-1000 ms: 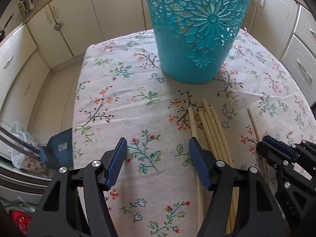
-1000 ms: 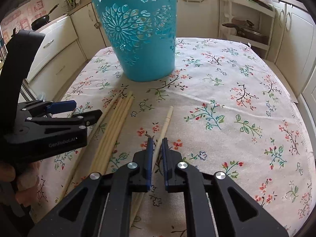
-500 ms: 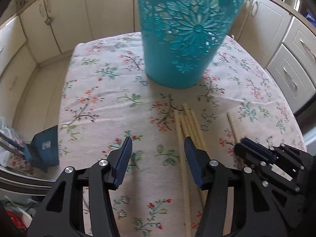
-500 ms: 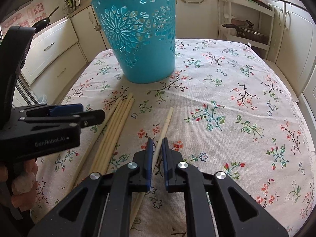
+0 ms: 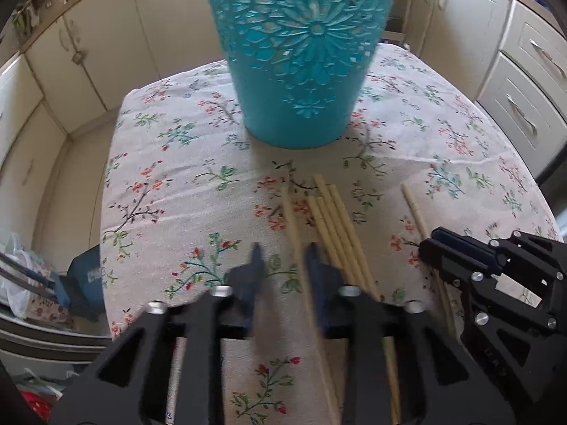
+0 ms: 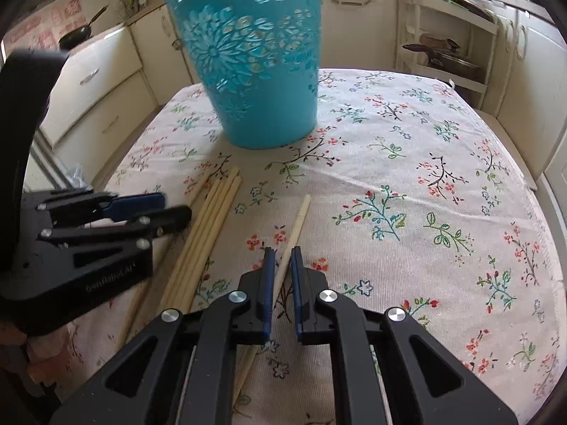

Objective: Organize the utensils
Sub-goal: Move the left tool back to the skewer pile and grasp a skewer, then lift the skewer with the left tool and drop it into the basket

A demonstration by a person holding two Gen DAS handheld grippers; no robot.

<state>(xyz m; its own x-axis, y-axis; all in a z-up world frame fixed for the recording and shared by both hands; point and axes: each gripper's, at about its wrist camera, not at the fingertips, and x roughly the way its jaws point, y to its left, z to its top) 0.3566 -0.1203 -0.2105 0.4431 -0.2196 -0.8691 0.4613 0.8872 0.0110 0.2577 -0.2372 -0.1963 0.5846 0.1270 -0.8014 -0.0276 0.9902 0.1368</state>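
A teal cut-out basket (image 5: 301,53) stands upright at the far middle of the floral tablecloth; it also shows in the right wrist view (image 6: 255,71). Several wooden chopsticks (image 5: 336,226) lie bunched in front of it, also seen in the right wrist view (image 6: 209,226). One separate stick (image 5: 294,226) runs between the jaws of my left gripper (image 5: 283,258), which are blurred, narrowed and still apart. My right gripper (image 6: 281,265) is shut on a lone pale chopstick (image 6: 299,216) lying on the cloth.
Cream kitchen cabinets (image 5: 88,53) surround the table. A shelf rack with pans (image 6: 450,46) stands at the far right. The cloth's left edge (image 5: 106,212) drops to the floor, where a blue box (image 5: 85,276) and bags lie.
My left gripper's jaws have narrowed sharply from wide open and now straddle one stick. The right gripper stays shut on its chopstick, shifted slightly.
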